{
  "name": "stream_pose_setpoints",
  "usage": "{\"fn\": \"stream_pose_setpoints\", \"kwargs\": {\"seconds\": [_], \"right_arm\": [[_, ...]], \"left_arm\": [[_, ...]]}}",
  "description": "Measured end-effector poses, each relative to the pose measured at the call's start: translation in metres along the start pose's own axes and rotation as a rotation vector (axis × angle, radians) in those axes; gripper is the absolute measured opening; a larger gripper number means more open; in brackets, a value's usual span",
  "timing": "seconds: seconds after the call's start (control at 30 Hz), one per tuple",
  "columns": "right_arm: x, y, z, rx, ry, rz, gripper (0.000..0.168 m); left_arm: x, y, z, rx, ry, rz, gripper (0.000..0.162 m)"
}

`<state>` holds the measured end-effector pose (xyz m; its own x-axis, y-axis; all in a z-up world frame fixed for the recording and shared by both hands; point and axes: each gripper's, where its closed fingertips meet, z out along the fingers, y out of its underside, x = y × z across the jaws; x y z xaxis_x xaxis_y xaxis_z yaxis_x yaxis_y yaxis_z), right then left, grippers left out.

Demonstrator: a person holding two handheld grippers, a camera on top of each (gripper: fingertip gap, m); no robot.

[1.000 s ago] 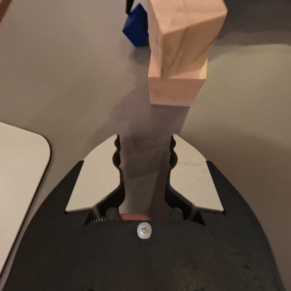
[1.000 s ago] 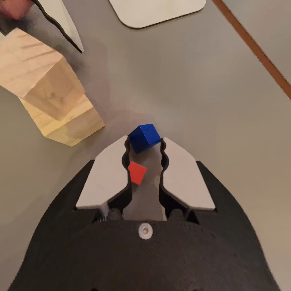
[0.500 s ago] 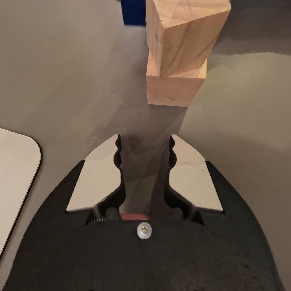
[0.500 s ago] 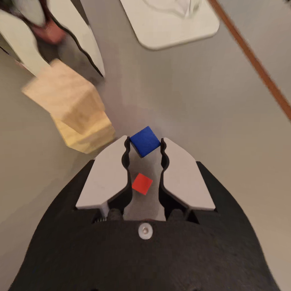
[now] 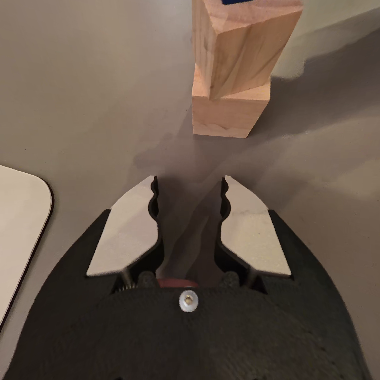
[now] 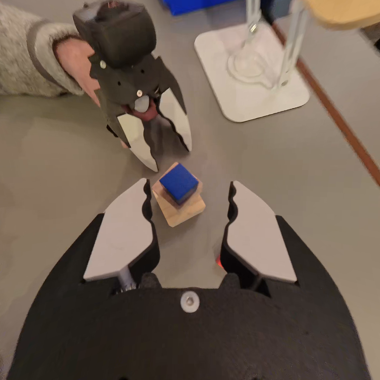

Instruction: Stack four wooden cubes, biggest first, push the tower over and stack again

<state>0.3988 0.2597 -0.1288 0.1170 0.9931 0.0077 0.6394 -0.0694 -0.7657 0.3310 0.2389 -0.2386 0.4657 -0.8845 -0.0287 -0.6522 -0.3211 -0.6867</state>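
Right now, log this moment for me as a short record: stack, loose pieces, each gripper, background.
stack: blue cube on top of a wooden cube, which sits turned on the bigger wooden cube
loose piece: a red sliver shows beside the right gripper's finger, mostly hidden
left gripper: open, empty, short of the stack
right gripper: open, empty, above the stack
table: grey
background: white stand base

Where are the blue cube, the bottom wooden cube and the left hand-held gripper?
blue cube (image 6: 178, 182): right wrist view, its top face.
bottom wooden cube (image 5: 226, 116): left wrist view, its near side face.
left hand-held gripper (image 6: 171, 159): right wrist view, midway between its fingertips.
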Motion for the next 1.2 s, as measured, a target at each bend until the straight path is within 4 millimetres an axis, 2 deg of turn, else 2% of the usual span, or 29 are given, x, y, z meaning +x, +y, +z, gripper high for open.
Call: {"fn": "stream_pose_setpoints", "kwargs": {"seconds": [0.07, 0.13, 0.2, 0.27, 0.4, 0.47, 0.5, 0.67, 0.77, 0.83, 0.93, 1.0, 1.03, 1.2], "right_arm": [[0.014, 0.012, -0.020, 0.041, 0.056, 0.031, 0.066], [0.034, 0.048, -0.026, -0.006, 0.119, 0.104, 0.064], [0.048, 0.088, -0.018, -0.084, 0.156, 0.174, 0.063], [0.053, 0.117, -0.007, -0.159, 0.172, 0.198, 0.060], [0.047, 0.128, 0.011, -0.195, 0.140, 0.183, 0.038], [0.047, 0.117, 0.007, -0.180, 0.156, 0.156, 0.027], [0.043, 0.104, 0.003, -0.137, 0.142, 0.154, 0.022], [0.016, 0.020, -0.026, 0.062, 0.069, 0.087, 0.022], [-0.001, -0.007, -0.028, 0.055, 0.024, 0.030, 0.022], [-0.007, -0.015, -0.022, 0.040, -0.004, 0.025, 0.022], [-0.013, -0.013, -0.010, -0.008, -0.034, 0.022, 0.022], [-0.009, -0.009, -0.005, -0.039, -0.004, 0.021, 0.022], [-0.009, -0.009, -0.004, -0.036, 0.002, 0.025, 0.028], [-0.005, -0.014, -0.024, 0.062, 0.038, 0.062, 0.048]], "left_arm": [[0.000, 0.002, -0.002, 0.001, -0.008, 0.001, 0.058], [0.000, 0.005, -0.005, 0.000, -0.009, -0.007, 0.058], [0.000, 0.008, -0.009, 0.005, -0.009, -0.016, 0.058], [0.000, 0.011, -0.011, 0.003, -0.013, -0.021, 0.058], [0.002, 0.015, -0.014, 0.000, -0.023, -0.021, 0.058], [0.003, 0.018, -0.017, 0.000, -0.027, -0.024, 0.058], [0.004, 0.020, -0.019, 0.001, -0.029, -0.025, 0.058], [0.005, 0.026, -0.026, 0.011, -0.038, -0.033, 0.057], [0.006, 0.028, -0.028, 0.012, -0.040, -0.034, 0.057], [0.006, 0.028, -0.029, 0.013, -0.040, -0.035, 0.057], [0.007, 0.029, -0.028, 0.008, -0.038, -0.031, 0.057], [0.007, 0.029, -0.028, 0.007, -0.038, -0.029, 0.058], [0.007, 0.029, -0.028, 0.006, -0.035, -0.029, 0.058], [0.006, 0.028, -0.029, 0.018, -0.045, -0.035, 0.057]]}}
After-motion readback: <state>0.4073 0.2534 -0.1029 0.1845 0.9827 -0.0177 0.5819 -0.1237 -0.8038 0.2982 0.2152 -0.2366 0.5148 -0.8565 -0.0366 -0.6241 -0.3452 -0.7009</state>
